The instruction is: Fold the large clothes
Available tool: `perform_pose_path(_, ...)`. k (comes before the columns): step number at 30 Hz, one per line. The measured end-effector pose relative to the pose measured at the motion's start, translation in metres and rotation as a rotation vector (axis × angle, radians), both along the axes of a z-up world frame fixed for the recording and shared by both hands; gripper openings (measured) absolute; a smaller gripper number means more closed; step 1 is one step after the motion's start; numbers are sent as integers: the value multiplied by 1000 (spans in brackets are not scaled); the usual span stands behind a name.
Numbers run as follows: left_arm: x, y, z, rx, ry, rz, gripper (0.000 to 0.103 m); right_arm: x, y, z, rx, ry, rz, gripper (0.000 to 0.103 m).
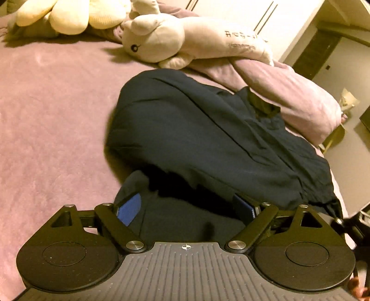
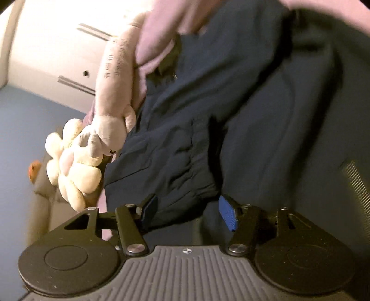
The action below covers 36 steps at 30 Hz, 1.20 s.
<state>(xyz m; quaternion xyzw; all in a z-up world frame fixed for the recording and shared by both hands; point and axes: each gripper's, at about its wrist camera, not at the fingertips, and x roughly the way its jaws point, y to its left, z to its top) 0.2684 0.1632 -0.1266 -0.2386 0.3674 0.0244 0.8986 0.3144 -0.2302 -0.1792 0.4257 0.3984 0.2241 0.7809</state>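
Note:
A large dark navy garment (image 1: 208, 139) lies bunched on a pink bed (image 1: 50, 115). My left gripper (image 1: 187, 208) is open, its blue pads (image 1: 129, 208) wide apart, with a fold of the garment lying between them. In the right wrist view the same garment (image 2: 242, 115) fills most of the frame. My right gripper (image 2: 189, 213) is open too, blue pads (image 2: 227, 214) apart, and a bunched fold of the cloth hangs between them. The views are tilted and a little blurred.
A pale plush rabbit (image 1: 185, 39) and a cream plush toy (image 1: 69, 14) lie at the head of the bed. A rolled pink blanket (image 1: 289, 97) lies along the garment's far side. White wardrobe doors (image 2: 57, 46) stand behind.

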Motion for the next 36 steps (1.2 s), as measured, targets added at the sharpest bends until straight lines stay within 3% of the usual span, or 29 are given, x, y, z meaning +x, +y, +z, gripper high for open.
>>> perform_pose_path(5,-1,-8,-4,20,-8,-19,91,10,15,-11,39,34,1,56)
perform_pose_path(8,2,-13,-5,42,-7,-22,91,23,22,-14,40,56,-15,34)
perform_pose_path(10,3,-14,-4,55,-3,-26,91,29,30,0,-37,6,5,19)
perform_pose_path(13,7,-15,-3,69,4,-24,91,17,40,60,-220,-268,-9,13)
perform_pose_path(16,18,-16,1,111,13,-4,91,-2,28,122,-315,-542,-94,12)
perform_pose_path(19,36,-19,4,203,46,44,92,-4,8,151,-435,-682,-189,12)
perform_pose_path(21,47,-18,0,241,84,74,92,8,-9,148,-518,-669,-247,12)
perform_pose_path(23,53,-12,-6,206,113,95,92,29,-24,128,-578,-581,-263,16)
perform_pose_path(26,54,-5,-13,166,135,115,92,61,-49,80,-514,-332,-236,23)
perform_pose_path(28,54,-3,-14,183,135,123,92,68,-60,55,-441,-233,-230,26)
perform_pose_path(31,56,-1,-13,189,129,131,92,69,-65,33,-311,-173,-252,43)
perform_pose_path(34,64,0,-12,188,136,140,92,80,-60,29,-253,-161,-260,41)
perform_pose_path(36,69,-2,-10,196,135,143,92,85,-55,35,-282,-169,-264,28)
